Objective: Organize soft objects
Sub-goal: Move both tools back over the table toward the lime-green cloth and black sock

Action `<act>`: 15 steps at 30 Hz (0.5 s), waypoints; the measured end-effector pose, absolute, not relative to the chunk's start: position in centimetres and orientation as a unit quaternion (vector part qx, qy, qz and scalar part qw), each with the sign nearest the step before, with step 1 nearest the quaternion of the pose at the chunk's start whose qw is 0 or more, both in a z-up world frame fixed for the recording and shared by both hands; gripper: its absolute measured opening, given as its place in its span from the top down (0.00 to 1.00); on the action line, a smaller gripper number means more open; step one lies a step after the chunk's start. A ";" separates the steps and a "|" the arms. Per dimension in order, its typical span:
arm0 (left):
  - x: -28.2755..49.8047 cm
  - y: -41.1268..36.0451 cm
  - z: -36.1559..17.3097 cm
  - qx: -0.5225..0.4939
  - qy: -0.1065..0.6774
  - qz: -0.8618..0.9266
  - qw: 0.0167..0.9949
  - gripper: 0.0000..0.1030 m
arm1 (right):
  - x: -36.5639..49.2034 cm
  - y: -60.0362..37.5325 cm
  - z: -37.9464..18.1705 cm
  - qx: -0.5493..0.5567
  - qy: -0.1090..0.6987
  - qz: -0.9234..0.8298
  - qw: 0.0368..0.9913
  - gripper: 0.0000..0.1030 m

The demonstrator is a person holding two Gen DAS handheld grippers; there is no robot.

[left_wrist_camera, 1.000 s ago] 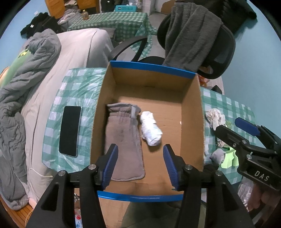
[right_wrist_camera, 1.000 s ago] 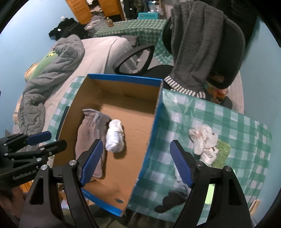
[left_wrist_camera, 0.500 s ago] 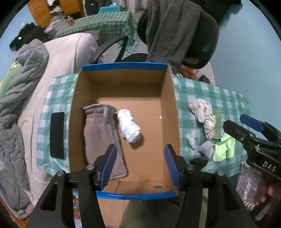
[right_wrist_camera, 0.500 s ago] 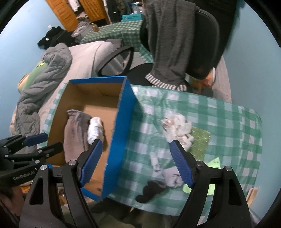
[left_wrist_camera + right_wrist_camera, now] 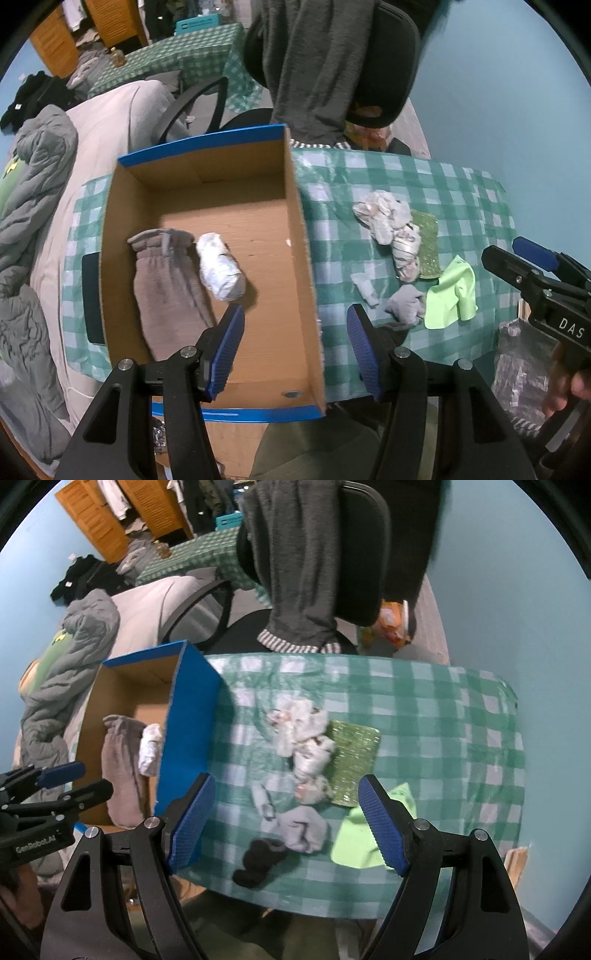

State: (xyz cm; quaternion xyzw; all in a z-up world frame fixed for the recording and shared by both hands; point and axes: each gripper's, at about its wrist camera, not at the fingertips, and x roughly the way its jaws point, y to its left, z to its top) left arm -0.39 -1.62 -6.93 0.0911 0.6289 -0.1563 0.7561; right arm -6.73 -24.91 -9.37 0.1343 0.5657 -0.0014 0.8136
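Nearest, the right gripper [image 5: 286, 821] hangs wide apart and empty over a black sock [image 5: 260, 860], a pale grey sock [image 5: 303, 829] and a smooth lime cloth [image 5: 360, 840] on the checked tablecloth [image 5: 443, 709]. The left gripper [image 5: 295, 349], also spread wide and empty, straddles the right wall of the cardboard box [image 5: 301, 258]. Inside lie two items: a flat, fuzzy taupe sock [image 5: 166, 288] and a rolled white bundle [image 5: 221, 267]. Beyond sit crumpled white socks [image 5: 303, 734] beside a glittery green pad [image 5: 352, 760]; a chair [image 5: 365, 554] draped with a grey knit stands behind.
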 end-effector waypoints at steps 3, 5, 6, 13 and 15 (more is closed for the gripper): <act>-0.7 -2.7 -7.2 0.096 0.632 -0.161 0.752 0.43 | -7.3 -26.0 -9.6 0.139 0.568 -0.009 0.811 0.22; -0.9 -3.4 -7.4 0.100 0.634 -0.165 0.749 0.43 | -7.7 -26.7 -9.8 0.142 0.570 -0.012 0.809 0.22; -1.1 -3.7 -7.5 0.102 0.634 -0.167 0.748 0.43 | -7.9 -27.0 -10.0 0.143 0.572 -0.015 0.808 0.22; -1.8 -5.7 -8.2 0.113 0.640 -0.177 0.739 0.40 | -9.0 -28.8 -10.9 0.145 0.579 -0.022 0.802 0.22; -1.9 -6.2 -8.5 0.115 0.642 -0.179 0.737 0.40 | -9.3 -29.2 -11.3 0.147 0.581 -0.022 0.800 0.22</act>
